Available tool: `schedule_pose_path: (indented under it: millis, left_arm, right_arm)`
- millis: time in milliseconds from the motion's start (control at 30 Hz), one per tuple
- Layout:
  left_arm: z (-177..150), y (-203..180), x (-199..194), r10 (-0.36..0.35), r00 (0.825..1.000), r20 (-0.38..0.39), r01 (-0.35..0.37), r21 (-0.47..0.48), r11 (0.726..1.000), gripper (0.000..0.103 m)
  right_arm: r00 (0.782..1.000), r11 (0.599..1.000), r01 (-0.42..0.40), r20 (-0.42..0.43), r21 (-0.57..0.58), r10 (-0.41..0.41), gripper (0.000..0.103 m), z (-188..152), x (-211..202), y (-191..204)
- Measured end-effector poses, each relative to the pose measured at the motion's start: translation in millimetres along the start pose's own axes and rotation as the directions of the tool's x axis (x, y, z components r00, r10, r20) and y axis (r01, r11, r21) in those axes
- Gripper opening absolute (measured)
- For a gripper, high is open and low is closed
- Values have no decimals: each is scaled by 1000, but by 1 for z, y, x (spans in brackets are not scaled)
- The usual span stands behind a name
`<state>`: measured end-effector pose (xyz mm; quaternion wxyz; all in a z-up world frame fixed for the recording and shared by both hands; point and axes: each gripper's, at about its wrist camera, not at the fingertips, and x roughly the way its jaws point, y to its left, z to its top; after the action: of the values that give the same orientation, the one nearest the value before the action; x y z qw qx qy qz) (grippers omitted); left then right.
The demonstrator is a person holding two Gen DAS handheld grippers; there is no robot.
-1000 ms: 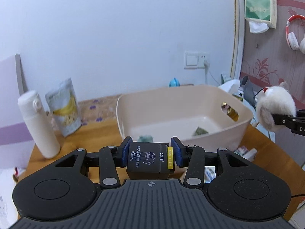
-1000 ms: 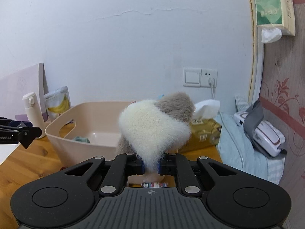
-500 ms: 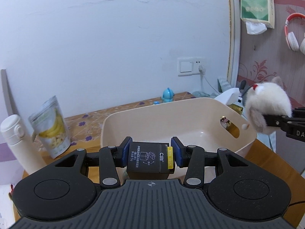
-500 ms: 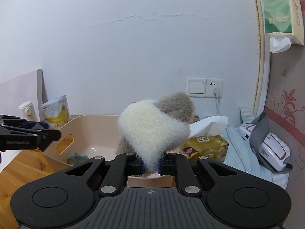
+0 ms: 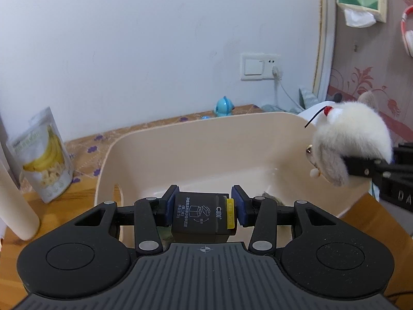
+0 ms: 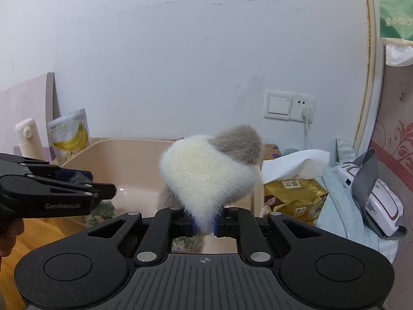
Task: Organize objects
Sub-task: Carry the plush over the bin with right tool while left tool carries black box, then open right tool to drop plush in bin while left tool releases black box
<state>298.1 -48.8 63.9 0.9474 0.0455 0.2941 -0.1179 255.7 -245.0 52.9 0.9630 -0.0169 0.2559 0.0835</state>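
Left tongs point(image 5: 204, 208) clamp dark box point(image 5: 200, 215) above beige bin point(image 5: 206, 134); right tongs point(image 6: 204, 226) pinch plush toy point(image 6: 206, 175) at bin's rim. Step: deposit. Next: lower, open.

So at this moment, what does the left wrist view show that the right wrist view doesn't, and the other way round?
Only the left wrist view shows the black box clamped in the left claw, the blue toy figure by the wall, and the headphones.

Only the right wrist view shows the gold packet, the tissue above it, and the white device with a grey strap.

Both show the beige tub, the plush toy pinched in the right claw at the tub's rim, the banana bag, the white bottle and the wall switch.
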Motion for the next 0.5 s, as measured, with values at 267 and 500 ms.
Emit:
schedule_pose_path:
  millis: [267,500]
  left_arm:
    - [0,-6,22,-4,998,-69,5,26,1000,46]
    - [-2,-6,33,-3,992,-130,5,13,1000,46]
  right_arm:
    - [997,999,-4,-73,-47,1,13,-7,22,12]
    - [995,999,-9,-101,-53,4,14,-9,28,14]
